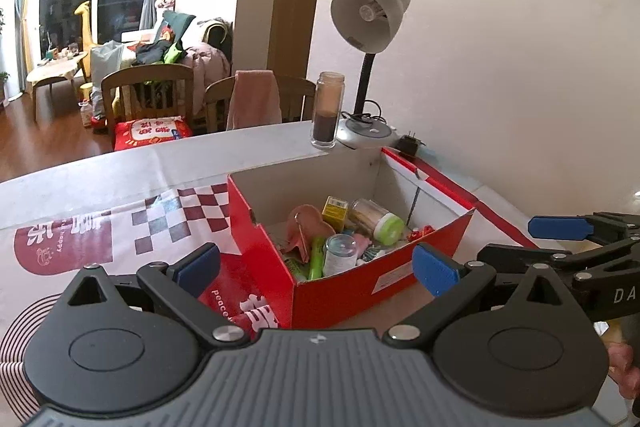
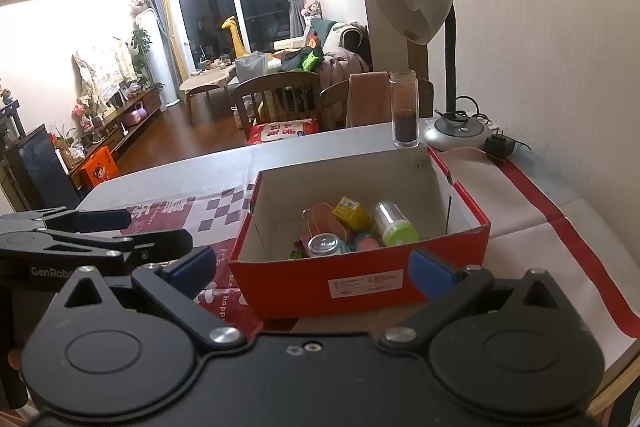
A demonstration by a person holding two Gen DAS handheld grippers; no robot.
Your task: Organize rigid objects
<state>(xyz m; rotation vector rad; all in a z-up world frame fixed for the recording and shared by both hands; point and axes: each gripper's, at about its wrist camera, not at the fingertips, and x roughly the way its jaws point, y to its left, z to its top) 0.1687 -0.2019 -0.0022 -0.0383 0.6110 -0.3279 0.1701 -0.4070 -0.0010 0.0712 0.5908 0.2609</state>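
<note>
A red cardboard box stands open on the table, straight ahead in both wrist views. Inside lie a small yellow carton, a clear jar with a green lid, a silver-topped can, a pink item and a green marker. My left gripper hovers in front of the box's near corner, open and empty. My right gripper sits before the box's front wall, also open and empty. Each gripper shows in the other's view, right gripper and left gripper.
The box's lid lies flat to the right. Behind the box stand a tall glass jar of dark powder, a desk lamp and a black plug adapter by the wall. A printed red-and-white cloth covers the table's left. Chairs stand beyond.
</note>
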